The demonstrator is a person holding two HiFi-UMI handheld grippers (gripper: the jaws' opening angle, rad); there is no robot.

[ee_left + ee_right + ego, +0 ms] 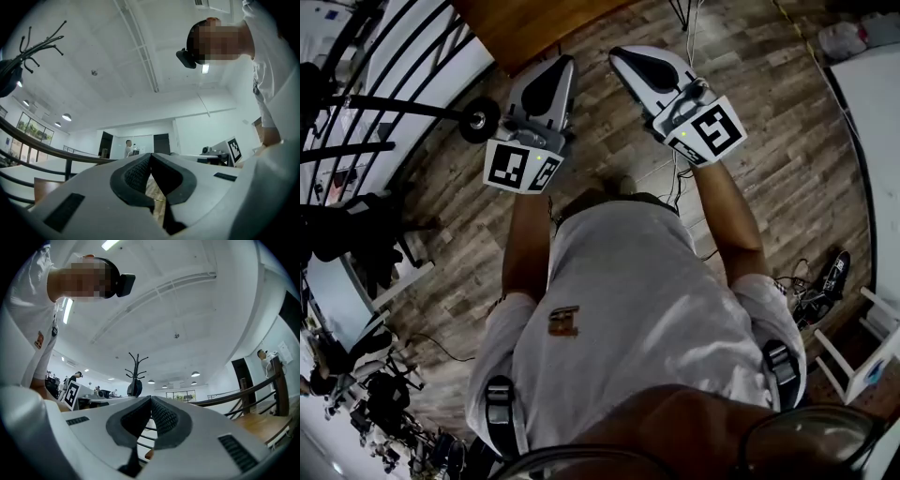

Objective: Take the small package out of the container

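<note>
No small package and no container shows in any view. In the head view I hold both grippers side by side in front of my chest, over the wooden floor. My left gripper (565, 60) has its jaws pressed together with nothing between them. My right gripper (616, 52) is also shut and empty. The left gripper view looks up toward the ceiling, and the left gripper (150, 155) has its dark pads meeting at the tips. The right gripper view also points upward, with the right gripper (151, 398) closed tip to tip on nothing.
A wooden table corner (534, 23) lies just beyond the jaws. A dark railing (384, 103) runs along the left and a white table (877, 112) stands at the right. Cables (797, 281) trail on the floor. A coat rack (135, 371) stands in the distance.
</note>
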